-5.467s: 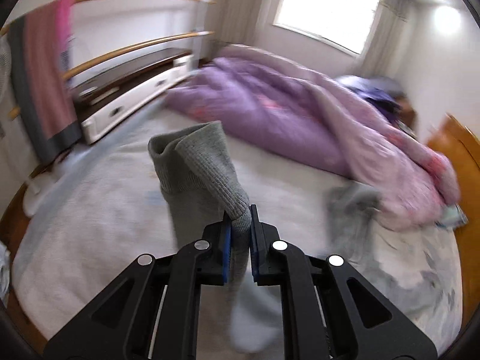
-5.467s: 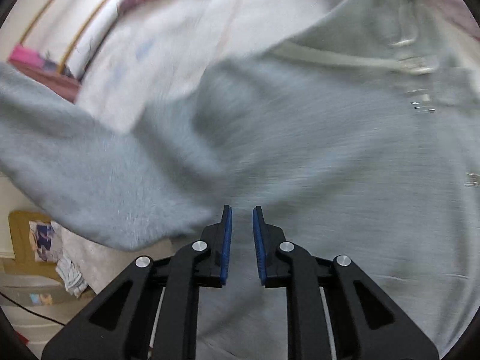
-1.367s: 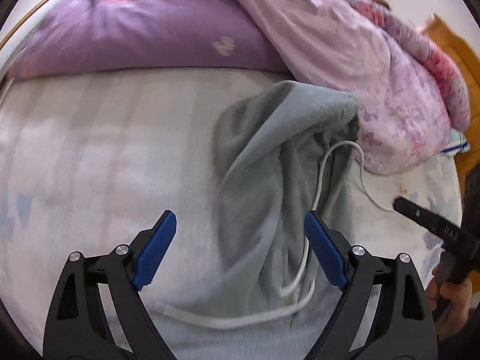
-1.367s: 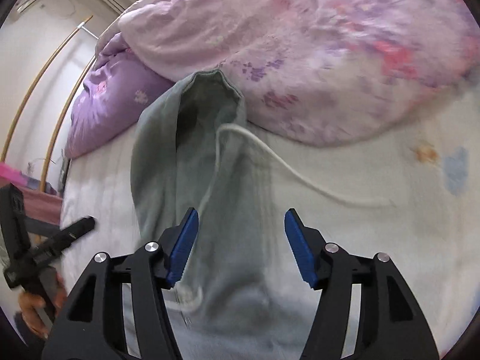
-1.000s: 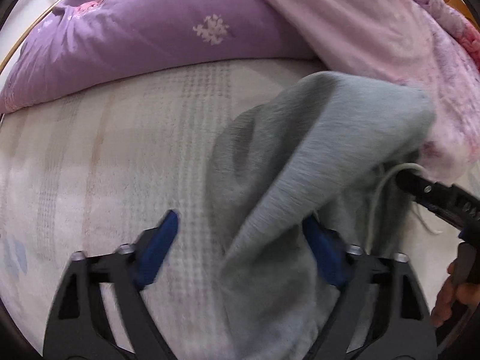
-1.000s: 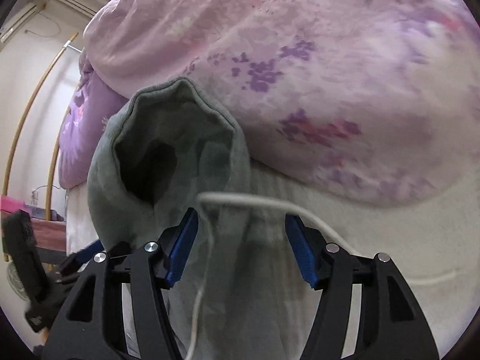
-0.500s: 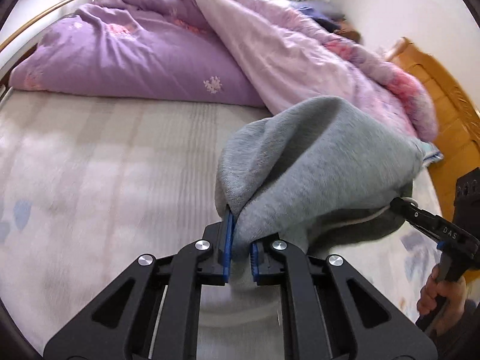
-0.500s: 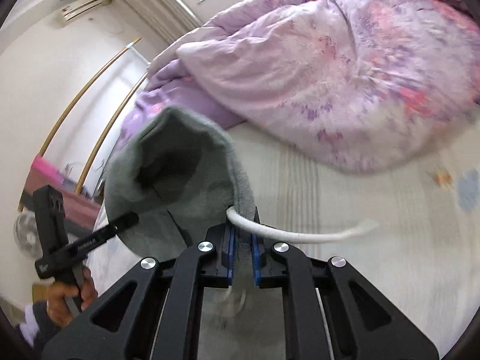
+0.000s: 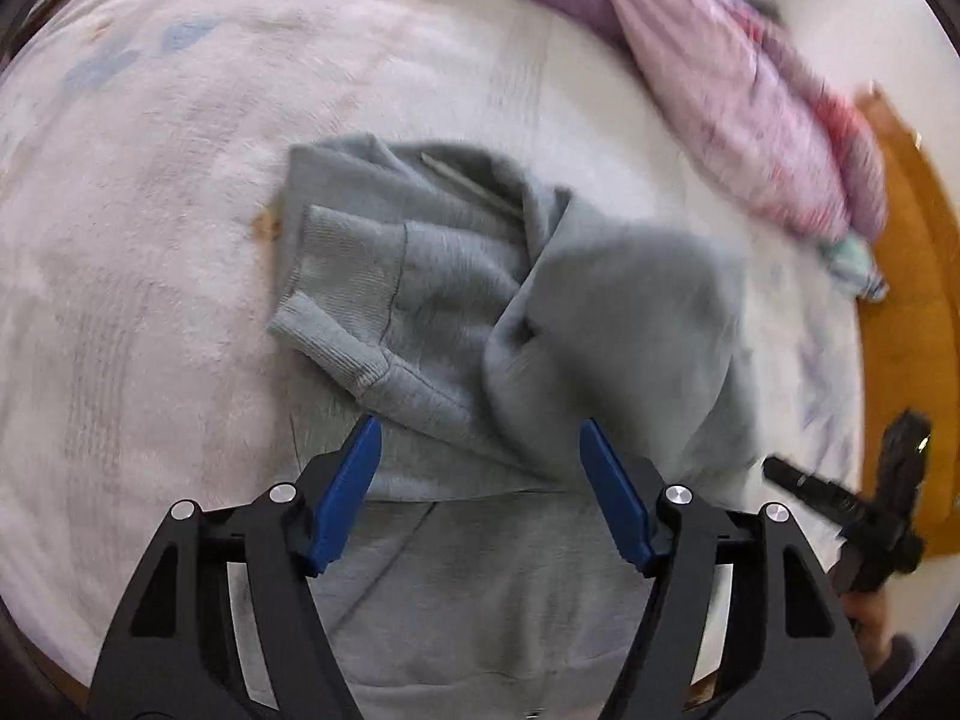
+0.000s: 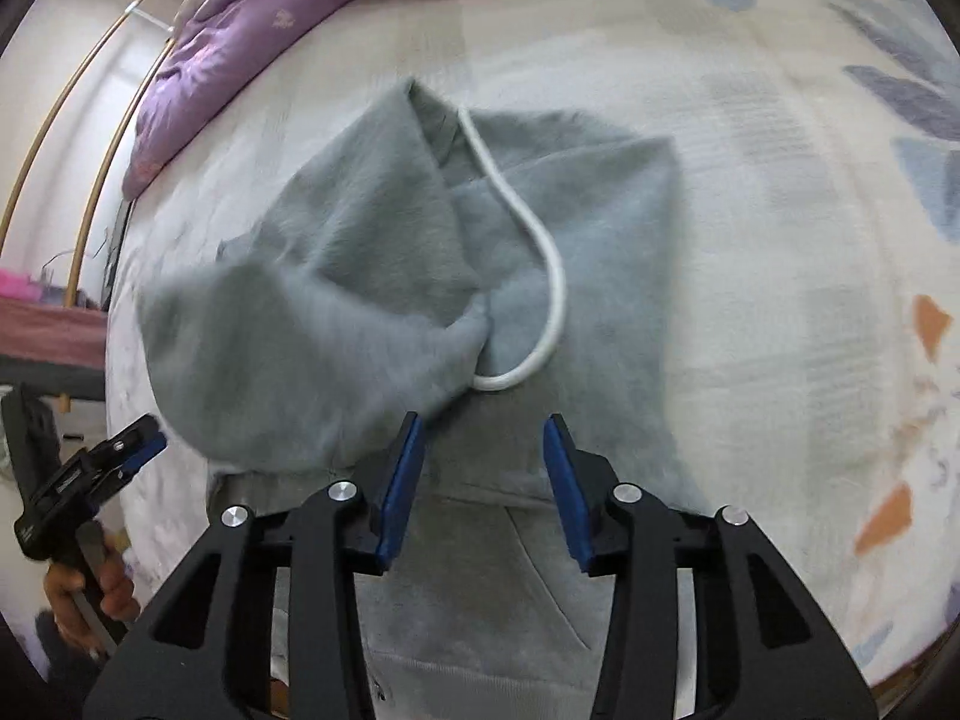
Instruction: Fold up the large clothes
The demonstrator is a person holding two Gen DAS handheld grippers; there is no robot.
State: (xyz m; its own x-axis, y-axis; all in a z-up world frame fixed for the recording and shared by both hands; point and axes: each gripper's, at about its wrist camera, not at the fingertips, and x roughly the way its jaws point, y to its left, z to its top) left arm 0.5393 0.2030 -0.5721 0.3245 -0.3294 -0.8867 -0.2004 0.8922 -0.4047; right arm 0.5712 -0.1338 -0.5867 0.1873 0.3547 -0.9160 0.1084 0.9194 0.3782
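Observation:
A grey hoodie (image 9: 456, 312) lies on the white bed sheet (image 9: 150, 180), its hood (image 9: 624, 324) folded down over the body and a ribbed cuff (image 9: 336, 282) on top at the left. In the right wrist view the hoodie (image 10: 600, 222) shows a white drawstring (image 10: 555, 288) looped across it. My left gripper (image 9: 480, 480) is open and empty just above the hoodie's near part. My right gripper (image 10: 483, 474) is open and empty over the hoodie's right side. Each gripper shows in the other's view, the right one (image 9: 840, 498) and the left one (image 10: 90, 480).
A purple and pink quilt (image 9: 738, 78) is heaped along the far side of the bed. A wooden headboard (image 9: 912, 276) stands at the right. A rail with a pink cloth (image 10: 36, 306) is beyond the bed's left edge.
Both grippers were shut on the hood and held it up half a second ago. Now both have opened and the hood has dropped folded onto the hoodie's body.

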